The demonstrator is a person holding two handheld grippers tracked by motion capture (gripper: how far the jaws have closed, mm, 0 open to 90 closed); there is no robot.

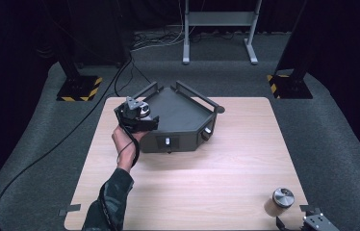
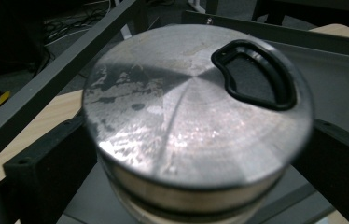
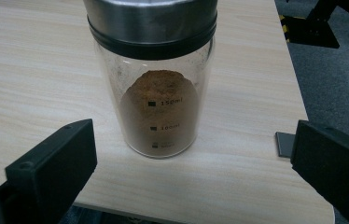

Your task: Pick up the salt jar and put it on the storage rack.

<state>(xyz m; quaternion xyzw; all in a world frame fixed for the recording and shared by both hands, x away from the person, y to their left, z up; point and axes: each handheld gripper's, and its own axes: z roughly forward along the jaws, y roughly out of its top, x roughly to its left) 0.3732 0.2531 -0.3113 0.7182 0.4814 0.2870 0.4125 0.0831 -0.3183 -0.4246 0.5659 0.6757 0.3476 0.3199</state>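
The left gripper stood released over the dark tray, a steel-lidded jar between its spread fingers. The right gripper was also released, with the glass jar of brown powder just ahead of its fingers, untouched.

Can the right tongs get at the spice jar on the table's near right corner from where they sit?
Probably yes. The right tongs stand open and face the spice jar, which stands upright on bare table with nothing between the jaws and its glass.
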